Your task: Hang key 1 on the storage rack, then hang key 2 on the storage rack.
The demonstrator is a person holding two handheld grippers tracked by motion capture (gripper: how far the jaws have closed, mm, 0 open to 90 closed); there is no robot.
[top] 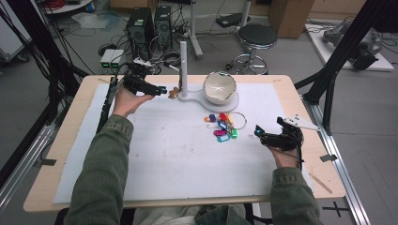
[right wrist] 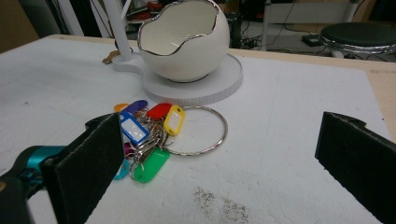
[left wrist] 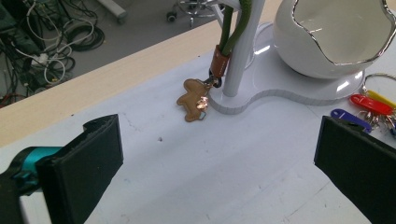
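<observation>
No brand or readable writing shows anywhere; the paper windows in the key tags [right wrist: 140, 135] look blank as far as can be told.

The left gripper [top: 157, 90] hovers at the far left part of the tabletop [top: 65, 154], its jaws spread wide with nothing between them. Just ahead of it lies a small tan leather charm [left wrist: 194, 99] shaped like a little figure (a gingerbread man, roughly), flat on the white mat [top: 178, 159]. The charm hangs by a metal clip and a brown collar from a green cord [left wrist: 231, 28] looped around the white post [top: 183, 65] of the stand, and it rests against the edge of the stand's white base [left wrist: 280, 88]. In the left gripper view the charm sits above and between the two jaws, near but apart from them.

The right gripper [top: 261, 134] rests at the right side of the mat, jaws also wide and holding nothing. The bunch of coloured key tags on a large metal ring [right wrist: 205, 130] lies just ahead of its left jaw, in front of the white egg-shaped bowl [right wrist: 184, 39] on the stand.
</observation>
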